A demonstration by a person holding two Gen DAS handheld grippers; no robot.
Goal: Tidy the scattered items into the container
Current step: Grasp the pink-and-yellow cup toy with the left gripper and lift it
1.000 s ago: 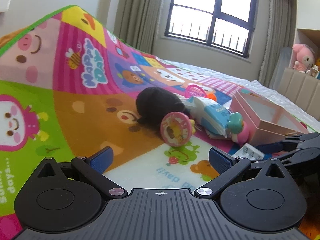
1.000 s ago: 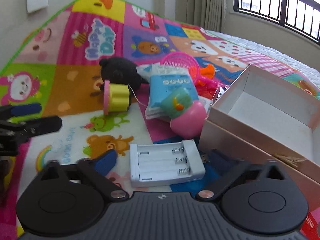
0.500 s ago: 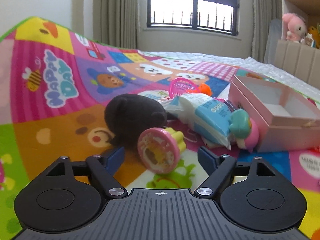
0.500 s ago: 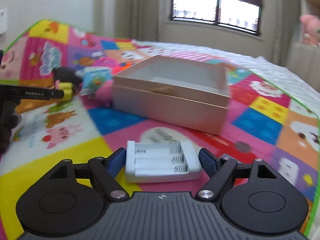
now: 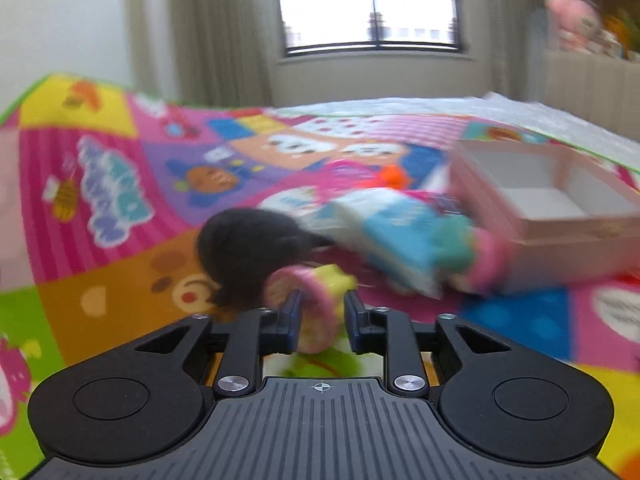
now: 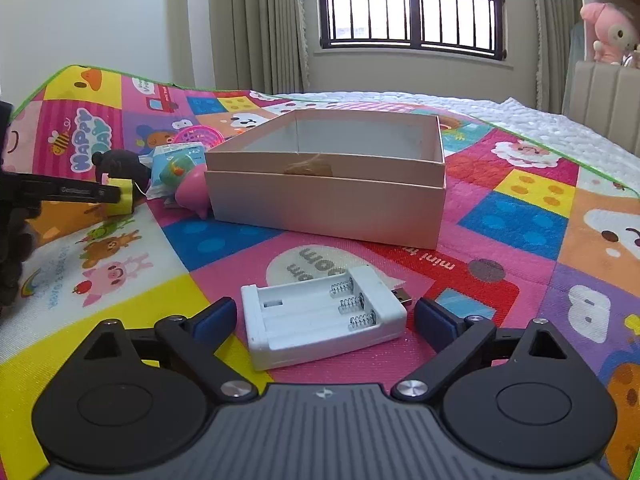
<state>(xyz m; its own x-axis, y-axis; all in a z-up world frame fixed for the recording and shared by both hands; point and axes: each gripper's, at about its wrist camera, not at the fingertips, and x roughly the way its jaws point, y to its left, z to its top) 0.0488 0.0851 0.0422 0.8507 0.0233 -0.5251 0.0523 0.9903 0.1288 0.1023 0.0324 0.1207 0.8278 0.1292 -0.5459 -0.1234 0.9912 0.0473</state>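
Note:
My left gripper (image 5: 322, 304) is shut on a round pink and yellow toy (image 5: 310, 282), low over the play mat; that view is blurred. The right wrist view shows the same toy (image 6: 120, 200) in the left gripper (image 6: 108, 194) at the far left. A white battery holder (image 6: 308, 320) lies on the mat between the fingers of my right gripper (image 6: 324, 316). Its jaws are opening and the pads stand clear of the holder. The open pink box (image 6: 328, 200) stands just behind it, seemingly without any of the items inside.
A black plush (image 6: 116, 162), a blue and white packet (image 6: 176, 156), a pink and teal toy (image 6: 192, 192) and a pink basket (image 6: 200, 136) lie left of the box. White quilt (image 6: 540, 120) borders the mat at the back right. A pink stuffed animal (image 6: 608, 32) sits on a shelf.
My left gripper moved up to the pink and yellow toy and shut on it. My right gripper swung round to face the box, and its jaws widened around the battery holder.

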